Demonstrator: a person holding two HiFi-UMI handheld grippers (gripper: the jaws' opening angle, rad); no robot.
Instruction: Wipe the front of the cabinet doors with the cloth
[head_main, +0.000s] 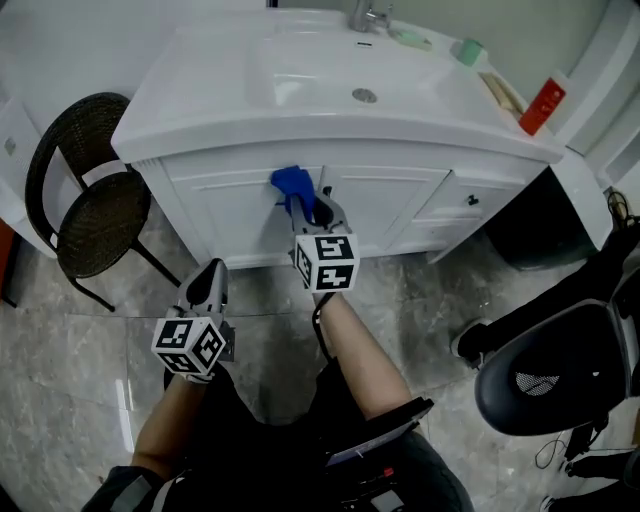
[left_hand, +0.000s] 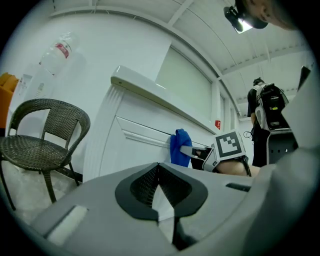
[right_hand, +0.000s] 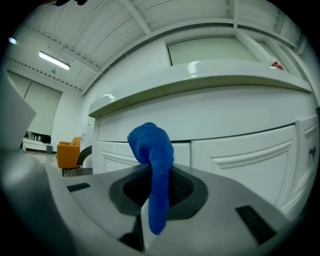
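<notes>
A person seated before a white bathroom vanity holds the right gripper (head_main: 312, 212) up to the cabinet doors (head_main: 228, 215), its jaws clamped on a blue cloth (head_main: 291, 184). The cloth bunches out past the jaw tips and meets the upper part of the left-hand door, just beside the seam between the two doors and under the overhanging basin top (head_main: 300, 110). In the right gripper view a tail of the same cloth hangs down between the jaws. The left gripper (head_main: 209, 277) hangs lower and nearer the person, apart from the cabinet, above the grey marbled floor (head_main: 90, 400); its own view shows its jaws pressed together with nothing between them (the blue cloth and the other gripper's marker cube appear beyond, against the door). A dark wicker chair (head_main: 88, 205) stands to the left of the vanity, a red bottle (head_main: 542, 105) sits on the right end of the countertop, and a black office chair (head_main: 550, 370) occupies the lower right corner of the head view
</notes>
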